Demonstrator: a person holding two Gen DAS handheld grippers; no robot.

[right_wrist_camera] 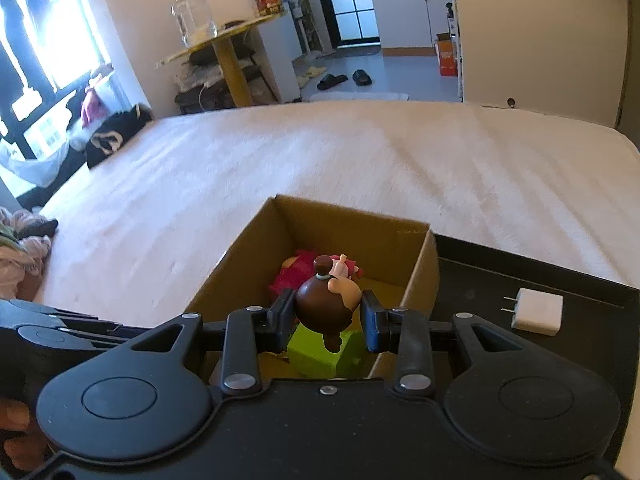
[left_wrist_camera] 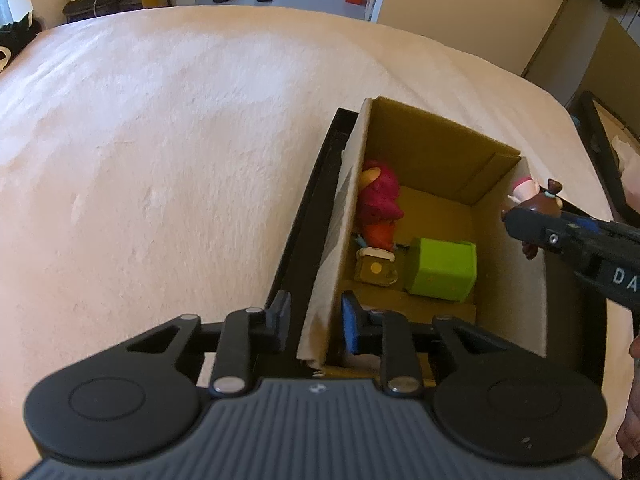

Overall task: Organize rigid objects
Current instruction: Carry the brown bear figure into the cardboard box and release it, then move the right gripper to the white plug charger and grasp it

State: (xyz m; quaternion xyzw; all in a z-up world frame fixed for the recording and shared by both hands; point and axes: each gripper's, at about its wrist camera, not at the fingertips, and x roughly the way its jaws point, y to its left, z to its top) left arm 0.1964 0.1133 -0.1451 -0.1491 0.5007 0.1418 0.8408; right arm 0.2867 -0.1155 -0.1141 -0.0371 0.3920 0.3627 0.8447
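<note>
Over the open brown cardboard box (right_wrist_camera: 416, 264), which sits at the left edge of a black tray (right_wrist_camera: 520, 276) on the white-covered bed (left_wrist_camera: 180, 128), we carry a small brown-haired plastic figurine (right_wrist_camera: 326, 308) clenched in our right gripper (right_wrist_camera: 326, 314). It hangs above the box interior, over the lime-green plastic block (left_wrist_camera: 442, 274) and near the magenta-haired toy figure (left_wrist_camera: 380, 196) lying against the left wall. Our left gripper (left_wrist_camera: 316, 320) straddles the box's left wall at the near corner, one pad outside and the blue pad inside; the pads look not quite pressed onto the cardboard, so we judge the box not firmly held.

A white plug adapter (right_wrist_camera: 536, 312) waits on the tray's right part, outside the box.

The risks, as we judge them: the round head could slip from the pads before we are low enough, bouncing out; or, if the left grip is loose, the light box may shift or tip when the figurine lands.
</note>
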